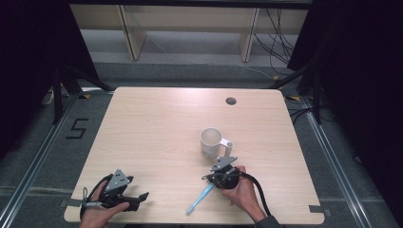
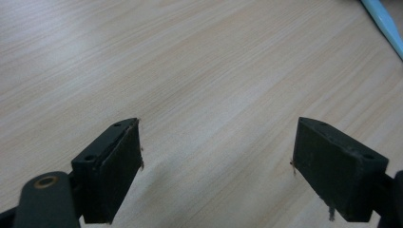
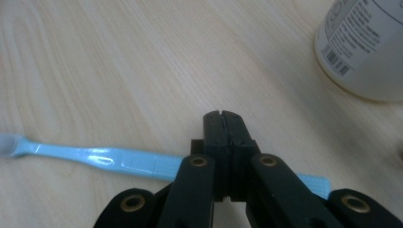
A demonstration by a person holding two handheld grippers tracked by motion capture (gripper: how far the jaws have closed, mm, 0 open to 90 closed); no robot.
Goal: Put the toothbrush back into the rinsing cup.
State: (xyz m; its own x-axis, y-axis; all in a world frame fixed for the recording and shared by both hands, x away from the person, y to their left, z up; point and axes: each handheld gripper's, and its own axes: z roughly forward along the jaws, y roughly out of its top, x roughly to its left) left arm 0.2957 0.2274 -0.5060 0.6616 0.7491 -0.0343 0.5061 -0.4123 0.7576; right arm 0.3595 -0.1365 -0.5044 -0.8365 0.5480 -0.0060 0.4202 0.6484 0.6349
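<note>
A: Item one, right tool [image 3: 222,114]. Condition?

B: Clenched, jaws pressed together, gripping the light blue toothbrush [image 3: 95,156] near the tail of its handle. The handle crosses under the jaws; the brush head lies off to the left in the right gripper view, low over the counter [image 1: 157,128] or resting on it, I cannot tell which.

A: Item two, the toothbrush as seen from above?

B: It slants from the right tool [image 1: 223,176] down toward the front edge of the counter, head end [image 1: 191,210] nearest the person.

A: Item three, the white mug [image 1: 212,141]?

B: Upright, mouth open, handle to its right, just beyond the right tool. Likely destination for the brush.

A: Item four, left tool [image 2: 216,166]?

B: Released, jaws wide apart, nothing between them. It sits at the front left corner [image 1: 124,192] of the counter, well apart from the mug.

A: Handling notes for the step?

B: My judgement: the grip is at the far tail, so the long free end will swing. Lift before turning, bring the brush upright over the mug's mouth, lower it inside the rim, then let go. Keep the tool off the mug's handle; a nudge could slide or tip the mug.
</note>
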